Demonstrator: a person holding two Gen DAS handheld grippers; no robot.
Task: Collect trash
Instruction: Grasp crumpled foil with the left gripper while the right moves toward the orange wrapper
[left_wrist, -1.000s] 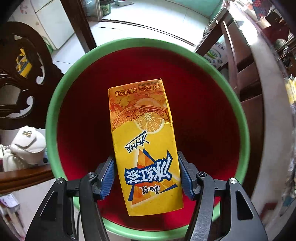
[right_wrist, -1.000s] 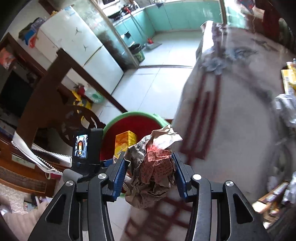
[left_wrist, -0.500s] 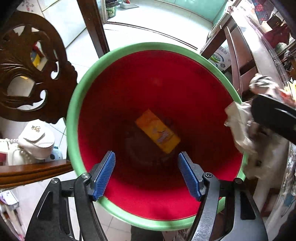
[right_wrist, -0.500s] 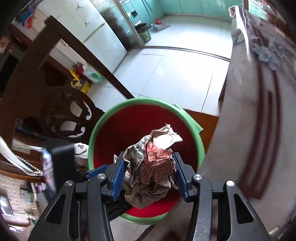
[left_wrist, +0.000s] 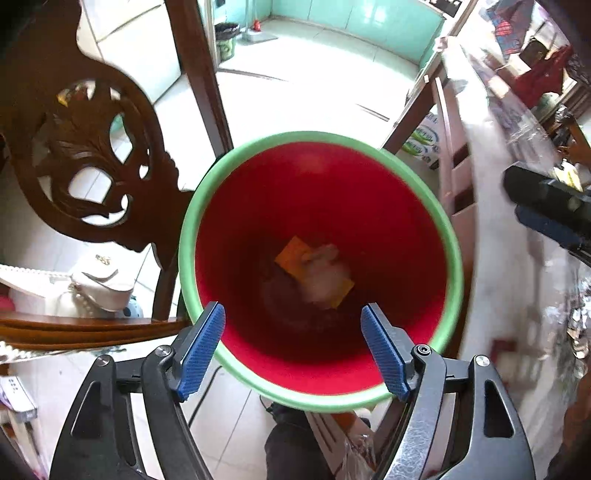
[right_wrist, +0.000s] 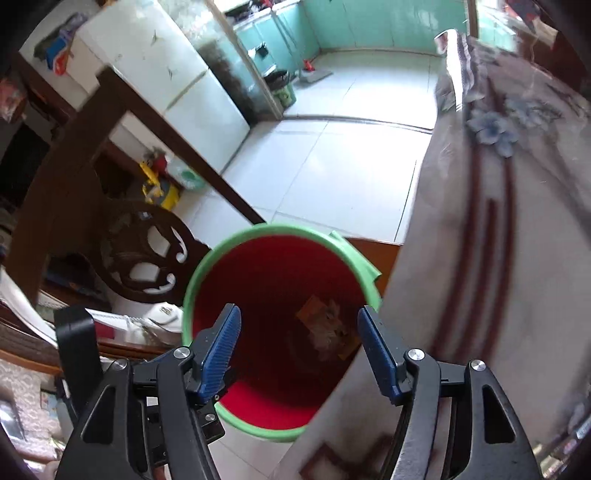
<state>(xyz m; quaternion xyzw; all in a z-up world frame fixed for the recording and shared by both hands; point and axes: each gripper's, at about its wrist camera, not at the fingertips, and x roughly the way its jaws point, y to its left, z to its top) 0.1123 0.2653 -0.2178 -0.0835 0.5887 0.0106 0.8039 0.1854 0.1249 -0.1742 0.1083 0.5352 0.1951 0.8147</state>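
A red bin with a green rim (left_wrist: 207, 206) stands on the floor below both grippers; it also shows in the right wrist view (right_wrist: 207, 258). At its bottom lie the yellow drink carton (left_wrist: 290, 258) and the crumpled newspaper ball (left_wrist: 325, 275) on top of it; both show dimly in the right wrist view, carton (right_wrist: 310, 308) and paper (right_wrist: 328, 332). My left gripper (left_wrist: 293, 350) is open and empty above the bin's near rim. My right gripper (right_wrist: 299, 354) is open and empty above the bin, and its body shows at the right edge of the left wrist view (left_wrist: 546, 206).
A carved dark wooden chair (left_wrist: 92, 147) stands left of the bin. A table with a flowered cloth (right_wrist: 498, 221) rises at the right, with crumpled foil (left_wrist: 576, 317) on it. A white cap (left_wrist: 99, 284) sits on a shelf at the left. Tiled floor (right_wrist: 351, 155) lies beyond.
My left gripper let the carton fall into the bin and opened. My right gripper then opened and the newspaper ball dropped onto the carton. Both grippers rose away from the bin.
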